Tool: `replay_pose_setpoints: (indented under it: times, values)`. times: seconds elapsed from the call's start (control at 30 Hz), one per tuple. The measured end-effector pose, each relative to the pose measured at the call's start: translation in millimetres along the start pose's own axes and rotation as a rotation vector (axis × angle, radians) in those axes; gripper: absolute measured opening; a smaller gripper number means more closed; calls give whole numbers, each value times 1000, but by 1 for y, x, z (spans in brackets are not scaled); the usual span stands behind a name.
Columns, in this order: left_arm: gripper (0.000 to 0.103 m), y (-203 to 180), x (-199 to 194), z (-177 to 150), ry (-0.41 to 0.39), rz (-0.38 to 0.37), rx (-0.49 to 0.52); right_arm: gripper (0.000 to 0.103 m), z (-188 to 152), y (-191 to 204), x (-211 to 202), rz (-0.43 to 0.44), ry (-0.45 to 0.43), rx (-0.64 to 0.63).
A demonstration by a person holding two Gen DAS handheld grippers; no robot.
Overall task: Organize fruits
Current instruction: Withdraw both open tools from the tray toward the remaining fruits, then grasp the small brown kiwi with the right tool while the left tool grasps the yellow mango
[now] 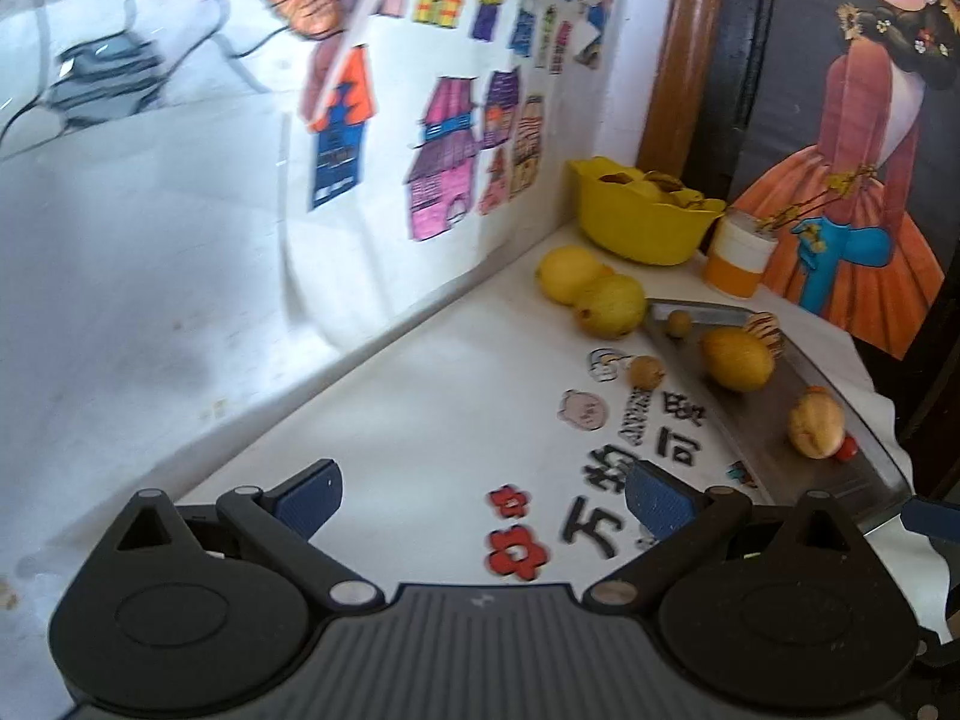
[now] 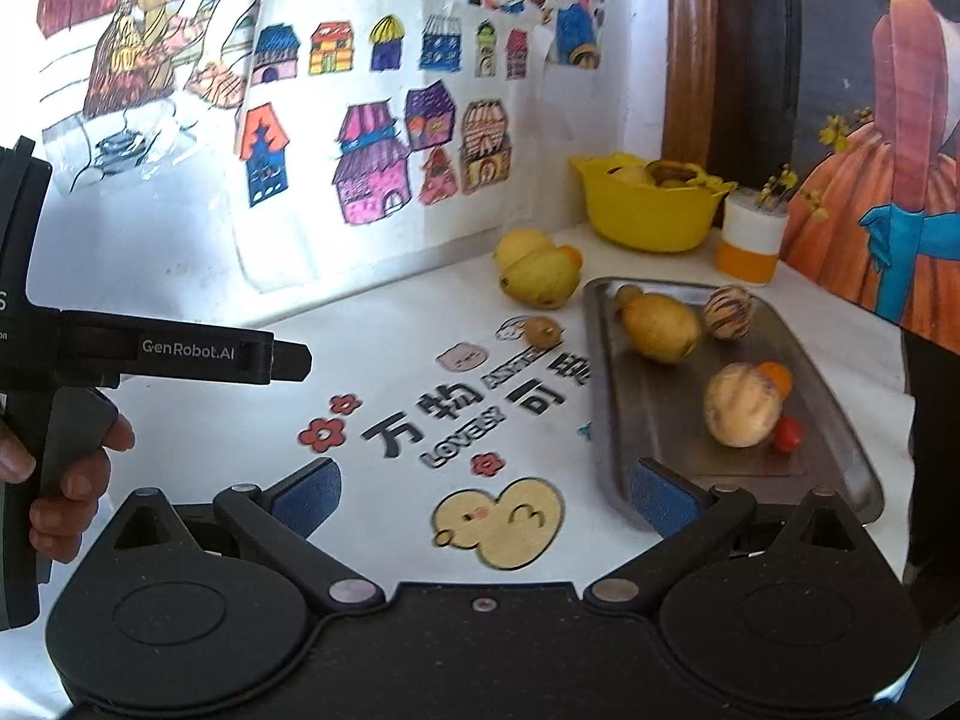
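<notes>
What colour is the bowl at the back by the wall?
Yellow bowl, clearest in the right wrist view.

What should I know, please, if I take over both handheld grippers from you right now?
Left gripper and right gripper: open, empty, above the printed white tablecloth.
Steel tray holds a yellow pear-shaped fruit, two striped melons, an orange piece and a red cherry tomato.
Off the tray: two yellow fruits and a small brown fruit. The yellow bowl holds more.
</notes>
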State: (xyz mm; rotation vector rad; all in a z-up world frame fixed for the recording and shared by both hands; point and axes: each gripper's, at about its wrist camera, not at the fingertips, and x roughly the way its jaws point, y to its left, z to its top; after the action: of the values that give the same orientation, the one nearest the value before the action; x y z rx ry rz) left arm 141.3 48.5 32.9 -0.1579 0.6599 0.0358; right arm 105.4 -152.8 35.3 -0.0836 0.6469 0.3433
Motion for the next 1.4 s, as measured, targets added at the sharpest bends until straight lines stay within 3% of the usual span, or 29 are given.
replay_pose_setpoints:
  times: [0.37,0.73,1.13,1.4]
  values:
    - [102,29,0,2,5,34,14,102,12,23,13,-3,22,-89]
    - [102,16,21,41,-40,36,73,102,63,12,29,-50,-111,-157]
    - [102,-6,76,67,-23,-1,93,102,55,-23,87,-36,-32,-72]
    - [102,-17,108,78,-35,-101,131,81,61,-40,123,-12,-10,-82]
